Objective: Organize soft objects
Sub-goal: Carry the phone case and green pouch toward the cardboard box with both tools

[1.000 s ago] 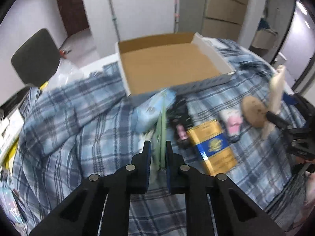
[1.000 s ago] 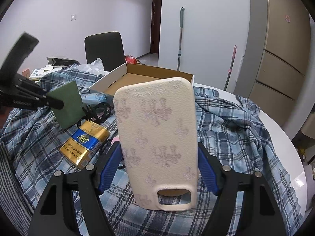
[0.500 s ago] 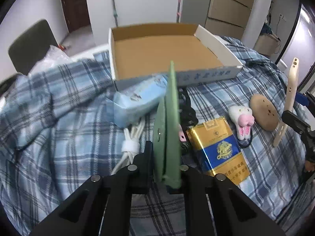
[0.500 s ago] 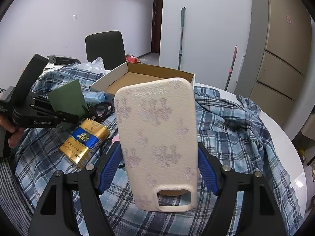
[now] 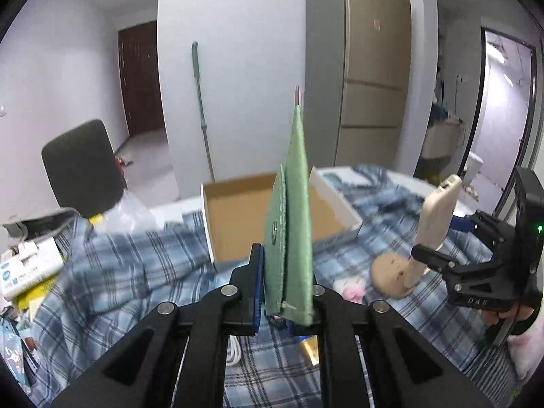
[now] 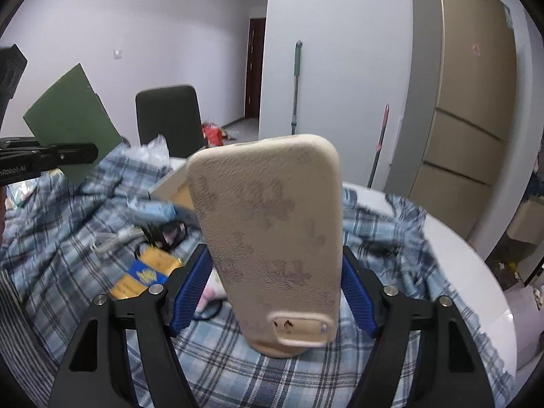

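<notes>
My left gripper (image 5: 287, 289) is shut on a green folded card holder (image 5: 292, 224), held upright and edge-on above the table. It also shows in the right wrist view (image 6: 73, 125) at the far left. My right gripper (image 6: 275, 289) is shut on a cream phone case (image 6: 272, 234) with a faint purple pattern, held upright. The case also shows in the left wrist view (image 5: 437, 214) at the right. An open cardboard box (image 5: 234, 217) stands behind the card holder, empty as far as I see.
A blue plaid cloth (image 5: 119, 265) covers the table. On it lie a gold and blue pack (image 6: 144, 272), a black cable (image 6: 163, 234), a blue tissue pack (image 6: 153, 209), a pink and white toy (image 5: 350, 287) and a tan round piece (image 5: 391, 272). A black chair (image 5: 81, 170) stands behind.
Both grippers have risen and tilted up, so more of the room shows. The card holder and the phone case went up with them, still gripped.
</notes>
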### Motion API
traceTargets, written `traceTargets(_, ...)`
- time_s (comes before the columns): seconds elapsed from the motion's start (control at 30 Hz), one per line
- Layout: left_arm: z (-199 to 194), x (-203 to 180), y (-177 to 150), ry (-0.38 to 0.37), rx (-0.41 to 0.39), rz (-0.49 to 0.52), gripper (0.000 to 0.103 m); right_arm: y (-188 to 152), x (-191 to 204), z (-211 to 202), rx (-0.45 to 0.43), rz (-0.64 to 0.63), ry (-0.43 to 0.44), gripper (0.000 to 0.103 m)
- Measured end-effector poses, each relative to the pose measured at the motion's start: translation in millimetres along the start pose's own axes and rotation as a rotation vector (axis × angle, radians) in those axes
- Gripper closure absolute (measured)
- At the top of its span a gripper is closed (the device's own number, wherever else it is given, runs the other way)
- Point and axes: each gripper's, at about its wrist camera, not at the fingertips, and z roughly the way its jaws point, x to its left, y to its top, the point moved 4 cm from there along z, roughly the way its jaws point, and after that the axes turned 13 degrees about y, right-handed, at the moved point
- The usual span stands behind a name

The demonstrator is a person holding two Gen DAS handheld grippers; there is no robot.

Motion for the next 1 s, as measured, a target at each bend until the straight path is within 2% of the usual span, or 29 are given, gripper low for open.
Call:
traceTargets(0.13,-13.8,-2.6,25.2,0.003,-0.043,-0.023,0.092,24.0,6.6,-19.7,-0.048,-0.003,-0.007,0.034)
traceTargets(0.23,-25.6,0.0,46.1,0.01,-0.079,-0.03,0.092,47.1,8.0,-32.7,-0.09,0.01,0.007,0.067)
traceTargets(0.3,-30.6,0.5,61.6,0.005,-0.096,-0.039,0.092,65.9,5.1,-37.9,-0.112,0.03,0.01,0.067)
traceTargets(0.33,-31.9,0.1,70.5,0.005,-0.106,-0.045,0.092,74.8,5.5,-38.5,-0.118,0.024,0.007,0.075)
traceTargets(0.37,-31.7,0.3,77.2,0.006,-0.114,-0.051,0.092,82.8,6.8,-37.1,-0.118,0.01,-0.007,0.092)
traceTargets(0.4,-31.1,0.1,80.5,0.004,-0.115,-0.054,0.092,87.8,8.3,-32.4,-0.108,-0.002,-0.011,0.1)
traceTargets(0.43,-29.6,0.2,84.8,-0.005,-0.114,-0.065,0.092,90.6,9.5,-26.4,-0.092,-0.001,0.014,0.103)
traceTargets(0.5,-27.6,-0.4,85.9,-0.018,-0.107,-0.076,0.092,91.4,9.6,-13.8,-0.058,0.037,0.063,0.103)
traceTargets(0.57,-25.2,-1.2,81.1,-0.026,-0.096,-0.069,0.092,85.7,8.2,-4.1,-0.029,0.043,0.06,0.101)
traceTargets(0.6,-23.6,-1.9,76.2,-0.031,-0.091,-0.061,0.092,80.7,4.8,-2.3,-0.032,0.056,0.04,0.096)
traceTargets(0.63,-21.6,-2.2,70.8,-0.033,-0.085,-0.053,0.092,74.6,1.4,-1.4,-0.031,0.07,0.021,0.071)
traceTargets(0.67,-19.7,-2.3,66.4,-0.031,-0.079,-0.05,0.092,66.8,-3.2,3.6,0.001,0.088,0.003,0.038)
traceTargets(0.7,-16.9,-1.5,61.0,-0.025,-0.07,-0.052,0.092,58.2,-7.6,10.9,0.05,0.109,0.001,0.029)
traceTargets(0.8,-9.7,-2.6,48.6,-0.027,-0.05,-0.061,0.092,32.2,-16.3,27.9,0.119,0.158,-0.027,0.032)
traceTargets(0.9,-2.7,-4.6,38.7,-0.019,-0.045,-0.063,0.092,8.1,-10.3,47.2,0.232,0.109,-0.069,0.032)
traceTargets(1.0,0.1,-8.1,33.2,-0.021,-0.043,-0.061,0.092,-12.5,-5.7,63.5,0.311,0.095,-0.071,0.032)
